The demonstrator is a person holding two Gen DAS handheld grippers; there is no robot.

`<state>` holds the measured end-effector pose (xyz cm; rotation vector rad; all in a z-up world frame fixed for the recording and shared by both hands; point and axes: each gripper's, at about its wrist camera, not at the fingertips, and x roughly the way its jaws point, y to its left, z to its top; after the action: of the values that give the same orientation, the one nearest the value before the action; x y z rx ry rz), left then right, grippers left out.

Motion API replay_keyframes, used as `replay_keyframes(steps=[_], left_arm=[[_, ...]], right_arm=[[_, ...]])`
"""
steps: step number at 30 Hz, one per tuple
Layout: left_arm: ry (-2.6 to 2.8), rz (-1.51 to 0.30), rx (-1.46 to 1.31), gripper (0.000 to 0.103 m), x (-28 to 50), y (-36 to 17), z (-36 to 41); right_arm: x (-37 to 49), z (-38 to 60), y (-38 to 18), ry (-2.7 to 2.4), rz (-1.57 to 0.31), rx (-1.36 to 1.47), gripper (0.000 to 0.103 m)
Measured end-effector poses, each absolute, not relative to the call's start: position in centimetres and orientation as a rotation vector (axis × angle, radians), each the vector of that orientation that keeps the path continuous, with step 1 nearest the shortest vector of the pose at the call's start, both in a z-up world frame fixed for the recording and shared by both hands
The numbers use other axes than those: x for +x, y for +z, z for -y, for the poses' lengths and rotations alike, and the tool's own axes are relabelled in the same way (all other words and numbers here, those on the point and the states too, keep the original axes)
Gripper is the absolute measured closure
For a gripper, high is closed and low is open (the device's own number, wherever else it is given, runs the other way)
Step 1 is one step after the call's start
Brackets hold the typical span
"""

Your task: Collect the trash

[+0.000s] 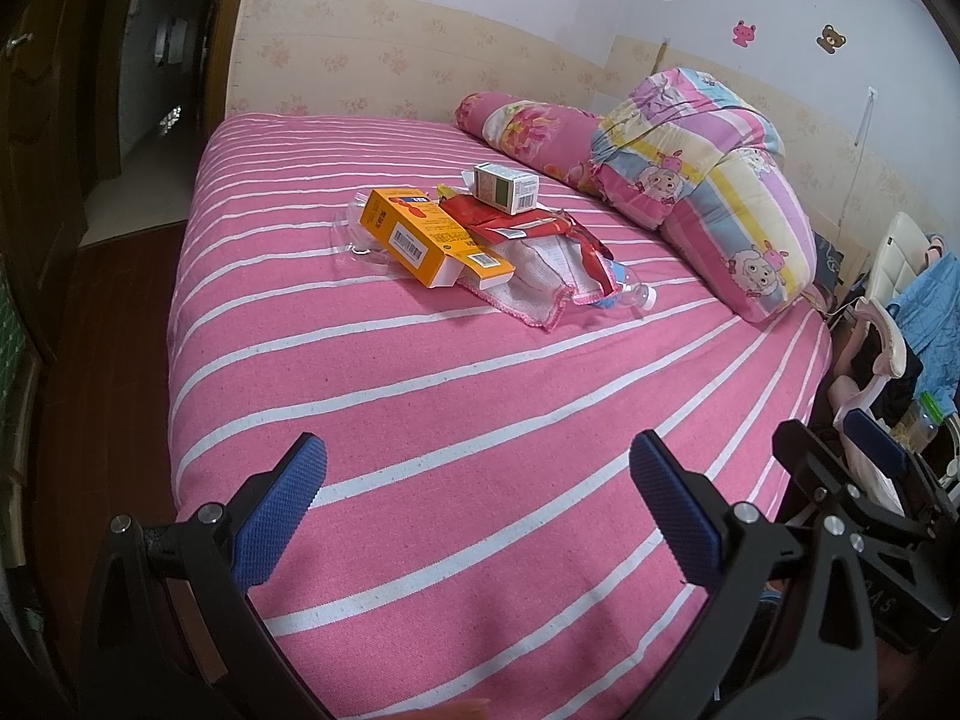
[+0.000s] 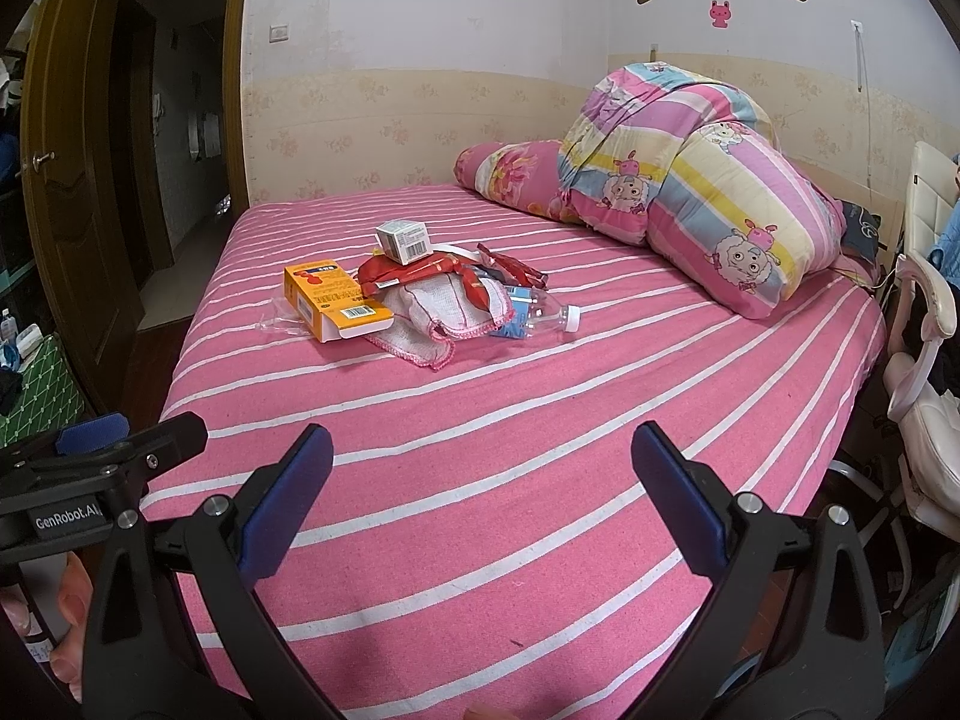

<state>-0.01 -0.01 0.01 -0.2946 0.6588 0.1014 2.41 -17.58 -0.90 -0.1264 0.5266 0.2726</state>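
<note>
With both hand-held grippers (image 1: pixel 477 468) (image 2: pixel 480 456) spread and empty, I risk toppling the small box (image 2: pixel 403 241) off the red wrapper (image 2: pixel 420 273) onto the bed (image 2: pixel 540 480).

The only clearly readable text is "GenRobot.AI", printed in white on the black body of the left gripper (image 2: pixel 105 450), seen at the left edge of the right wrist view. The orange box (image 1: pixel 429 240) and the small white and green box (image 1: pixel 505 187) carry barcodes and small print, too small to read.
</note>
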Motion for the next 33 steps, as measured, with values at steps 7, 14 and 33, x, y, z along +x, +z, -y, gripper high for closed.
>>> replay_keyframes(steps=[7, 14, 33], left_arm=[[0.1, -0.658, -0.294, 0.005, 0.0, 0.0, 0.0], [0.097, -0.659, -0.296, 0.005, 0.0, 0.0, 0.0], [0.051, -0.689, -0.301, 0.005, 1.4, -0.7, -2.9]], right_arm=[[2.4, 17.6, -0.9, 0.273, -0.526, -0.126, 0.004], [2.3, 17.7, -0.8, 0.273, -0.526, -0.126, 0.004], [2.9, 16.0, -1.1, 0.457, -0.511, -0.067, 0.004]])
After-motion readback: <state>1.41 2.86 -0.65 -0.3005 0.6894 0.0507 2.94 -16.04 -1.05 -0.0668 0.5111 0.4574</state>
